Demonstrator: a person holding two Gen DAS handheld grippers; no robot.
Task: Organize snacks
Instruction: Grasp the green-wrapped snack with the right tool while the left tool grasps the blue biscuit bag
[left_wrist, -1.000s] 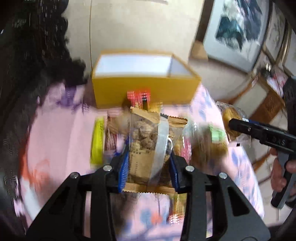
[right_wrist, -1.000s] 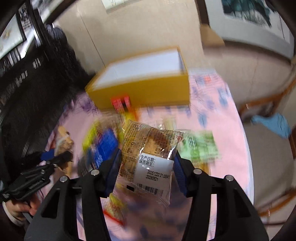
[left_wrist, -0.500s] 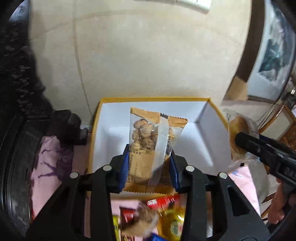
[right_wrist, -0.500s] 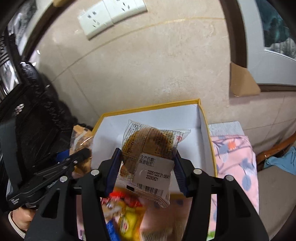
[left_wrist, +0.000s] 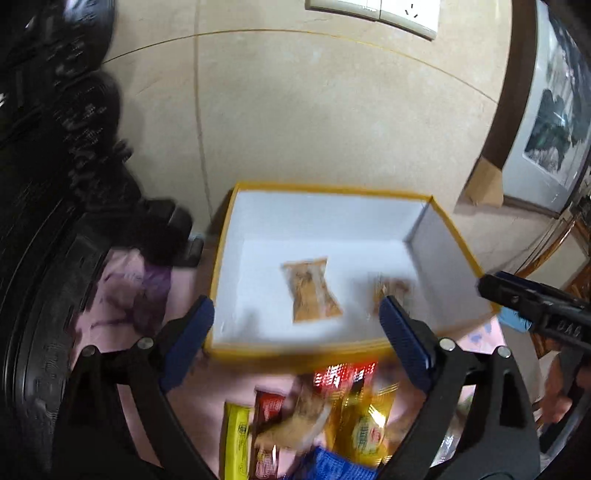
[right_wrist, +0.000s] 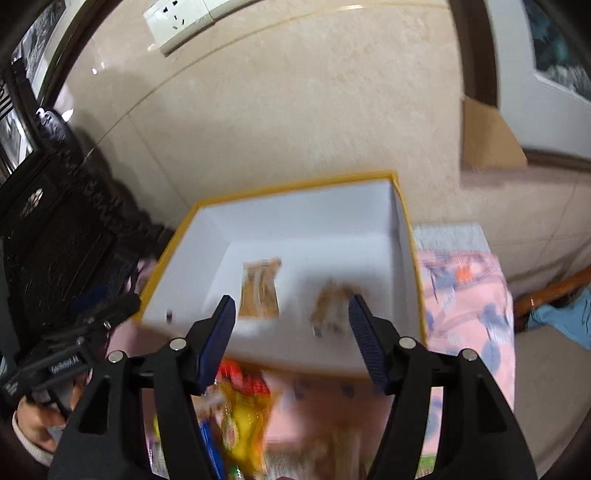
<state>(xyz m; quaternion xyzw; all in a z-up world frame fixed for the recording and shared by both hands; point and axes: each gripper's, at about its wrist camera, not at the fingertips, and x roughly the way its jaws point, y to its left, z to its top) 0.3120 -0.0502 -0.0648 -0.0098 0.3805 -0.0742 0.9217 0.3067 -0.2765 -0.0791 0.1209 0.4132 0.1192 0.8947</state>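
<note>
Above the yellow box (left_wrist: 334, 349), both grippers gape, holding nothing.
Loose snacks (left_wrist: 364, 424) lie nearer (below left gripper (left_wrist: 295, 345)); right gripper (right_wrist: 290, 332) equally close.

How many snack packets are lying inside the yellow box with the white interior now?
2. A tan packet lies near the middle of the floor of the yellow cardboard box; a blurred brown packet lies to its right, by the right wall. None seems hidden.
</note>
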